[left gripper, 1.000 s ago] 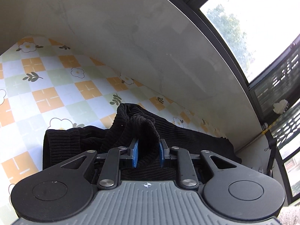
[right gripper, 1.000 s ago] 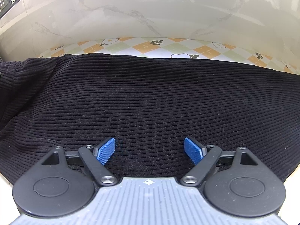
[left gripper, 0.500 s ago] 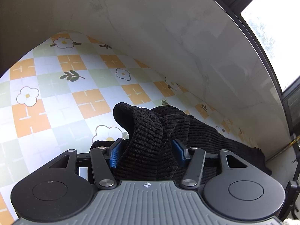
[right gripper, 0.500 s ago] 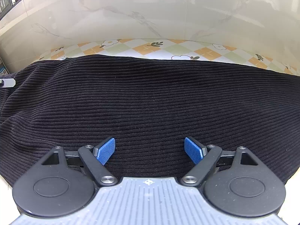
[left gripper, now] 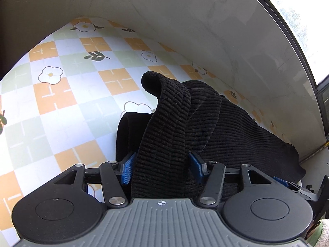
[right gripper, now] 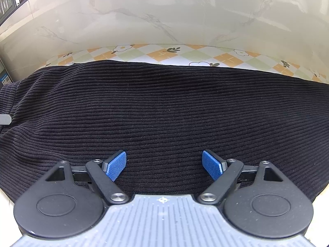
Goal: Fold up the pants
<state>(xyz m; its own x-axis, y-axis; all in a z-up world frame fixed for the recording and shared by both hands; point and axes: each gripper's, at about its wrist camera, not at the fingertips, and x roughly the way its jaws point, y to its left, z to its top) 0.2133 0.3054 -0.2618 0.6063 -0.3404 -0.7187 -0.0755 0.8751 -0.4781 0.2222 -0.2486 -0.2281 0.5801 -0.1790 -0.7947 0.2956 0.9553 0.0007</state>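
Surface: checked tablecloth (left gripper: 61, 94) with flower print, set against a marble-look wall (right gripper: 164, 16).
Pants: black corduroy pants (right gripper: 164, 107) spread flat across the cloth; one bunched end stands up at the left.
Left gripper (left gripper: 162, 165): jaws have just been opening; the raised fold sits between the pads, no longer pinched.
Right gripper (right gripper: 164, 165): jaws spread wide, over the flat fabric, gripping nothing.

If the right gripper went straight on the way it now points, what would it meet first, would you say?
Most likely the black corduroy pants: the right gripper points down at the cloth, open fingers empty. How much gap remains is unclear.
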